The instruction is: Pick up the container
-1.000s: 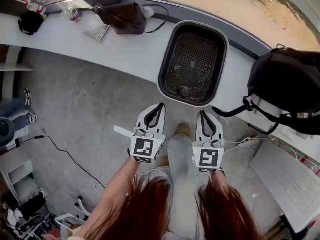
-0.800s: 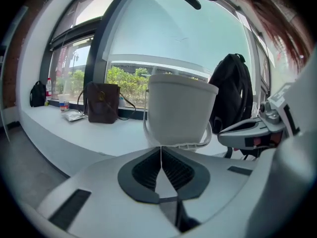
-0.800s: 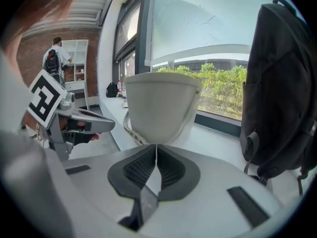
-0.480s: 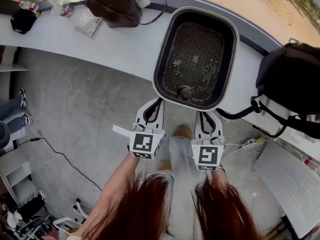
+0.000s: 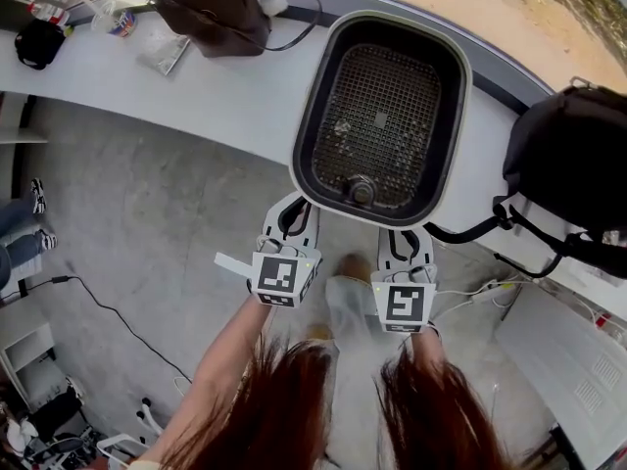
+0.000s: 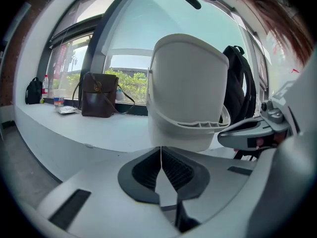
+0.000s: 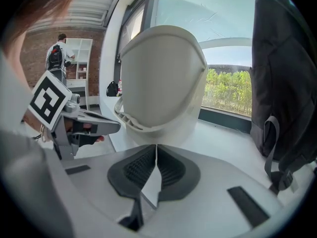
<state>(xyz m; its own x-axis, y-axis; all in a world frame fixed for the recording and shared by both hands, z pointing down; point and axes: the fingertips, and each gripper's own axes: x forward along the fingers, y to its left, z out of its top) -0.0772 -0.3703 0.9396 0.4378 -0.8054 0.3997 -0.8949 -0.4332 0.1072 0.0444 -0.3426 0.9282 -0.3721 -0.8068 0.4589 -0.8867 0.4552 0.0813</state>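
A long white desk [image 5: 225, 96] curves beneath the window, with a big black backpack [image 5: 573, 164] slumped at its right end and a brown leather handbag [image 5: 220, 13] near its left. Between them, at the desk's near edge and right in front of the person, stands the task's thing: a large white plastic container [image 6: 188, 88], rounded-rectangular, with a dark interior and a dark mesh insert at the bottom. It looks stiff and probably fairly light for its bulk. Its walls are smooth and taper downward, so a pinch on the bare side would likely slide off. The ribbed lip that runs round below the rim seems the better hold, one gripper at each side to keep the container level and the insert from shifting. The left gripper [image 6: 160, 148] has its jaws pressed fully together with nothing between the grooved pads, and its tips point at the foot of the container's near wall, just in front of it. The right gripper [image 7: 156, 147] is the same: jaws closed and empty, tips close to the container's lower wall. Whether either tip touches the plastic cannot be made out. Both would have to open before any hold on the lip is possible.
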